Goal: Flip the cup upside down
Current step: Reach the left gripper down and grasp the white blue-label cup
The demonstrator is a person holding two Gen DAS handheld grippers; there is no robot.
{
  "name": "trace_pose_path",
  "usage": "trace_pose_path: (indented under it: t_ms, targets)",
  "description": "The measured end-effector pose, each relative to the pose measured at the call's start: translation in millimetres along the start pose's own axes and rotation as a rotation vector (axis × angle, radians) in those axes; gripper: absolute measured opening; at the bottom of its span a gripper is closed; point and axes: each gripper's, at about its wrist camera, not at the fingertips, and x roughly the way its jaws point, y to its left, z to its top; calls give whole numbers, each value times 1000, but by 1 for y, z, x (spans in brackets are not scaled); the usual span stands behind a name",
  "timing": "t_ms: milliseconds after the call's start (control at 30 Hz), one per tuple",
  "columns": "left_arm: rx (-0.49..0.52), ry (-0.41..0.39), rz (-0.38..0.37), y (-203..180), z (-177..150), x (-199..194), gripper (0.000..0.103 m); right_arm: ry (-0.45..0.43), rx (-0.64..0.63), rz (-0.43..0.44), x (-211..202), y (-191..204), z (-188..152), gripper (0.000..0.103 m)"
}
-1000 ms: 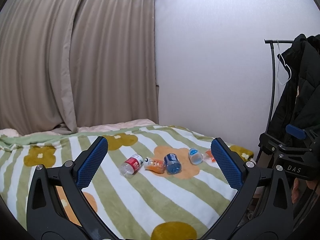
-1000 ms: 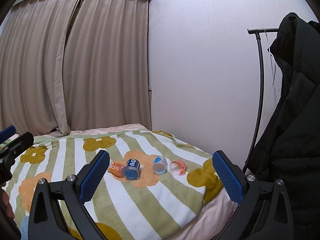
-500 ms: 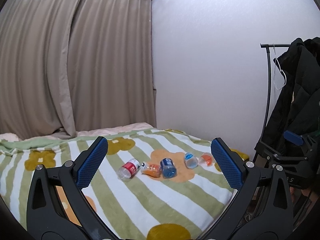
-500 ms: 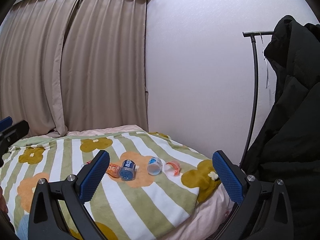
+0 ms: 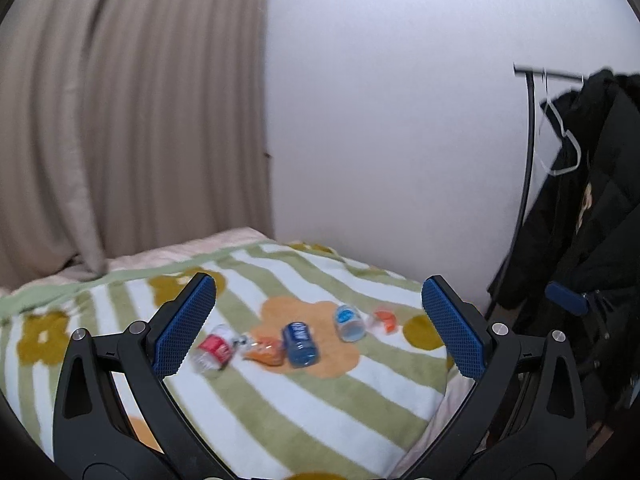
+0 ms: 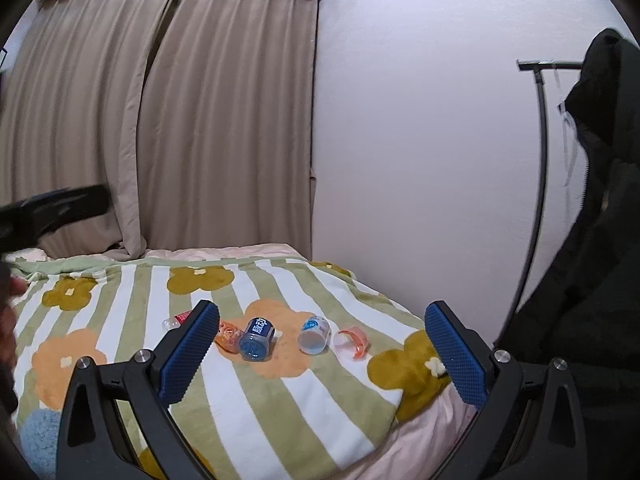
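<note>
Several small cups lie on their sides in a row on the striped flower blanket (image 6: 280, 400). In the right wrist view they are a red-labelled cup (image 6: 176, 320), an orange cup (image 6: 227, 335), a dark blue cup (image 6: 256, 338), a clear cup with a light blue label (image 6: 315, 334) and a clear orange-rimmed cup (image 6: 354, 342). The left wrist view shows the same row: red (image 5: 212, 350), orange (image 5: 264, 352), dark blue (image 5: 300, 344), light blue (image 5: 349, 322), orange-rimmed (image 5: 383, 319). My left gripper (image 5: 320, 326) and right gripper (image 6: 322, 354) are open, empty and well short of the cups.
The bed's near edge (image 6: 420, 432) shows pink sheet under the blanket. A black coat (image 6: 592, 280) hangs on a rack (image 6: 540, 160) at the right. Beige curtains (image 6: 180, 140) and a white wall (image 6: 420, 160) stand behind the bed.
Both grippers have drifted back and up from the bed, so the cups look smaller and lower. The left view is blurred by motion. The jaws stay open.
</note>
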Motion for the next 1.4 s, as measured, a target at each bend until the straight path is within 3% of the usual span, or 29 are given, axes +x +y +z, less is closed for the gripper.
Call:
trace_pose_path:
  t_ms: [100,133,233,433,533,667,833,1000,1067,1233,1400]
  targets:
    - [45,110,-69,-8,16,65,103,15,13,19,24,-8,-7,102]
    - [3,171,-106,-5,17,90,103,22,20,25,33,-11,-11,102]
    - [46,311,-140,-15,10,162,103,50,35,42,63,-16,-23,102]
    - [113,610,-140,-27,-55,306,103,103,61,63,119,-18,-58,102]
    - [83,734,-155,-30,-85,362,103,119,67,74,138,-14,-76,103]
    - [110,867,-112,-36,-126,420,103,149,79,74,160,-11,-95,102]
    - [51,971,-115,-28,-162,452,102,169,106,65,175,-11,-110,103]
    - [16,1020,-138,-24,-173,467,96,190,126,65,180,-13,-117,103]
    - [4,1036,-140,-23,-175,473,90,199,124,65,183,-13,-119,103]
    - [-71,1106,-181,-17,-187,483,63,209,137,67,180,-15,-123,103]
    - [-95,1078,-204,-11,-177,472,61,216,150,73,178,-19,-121,103]
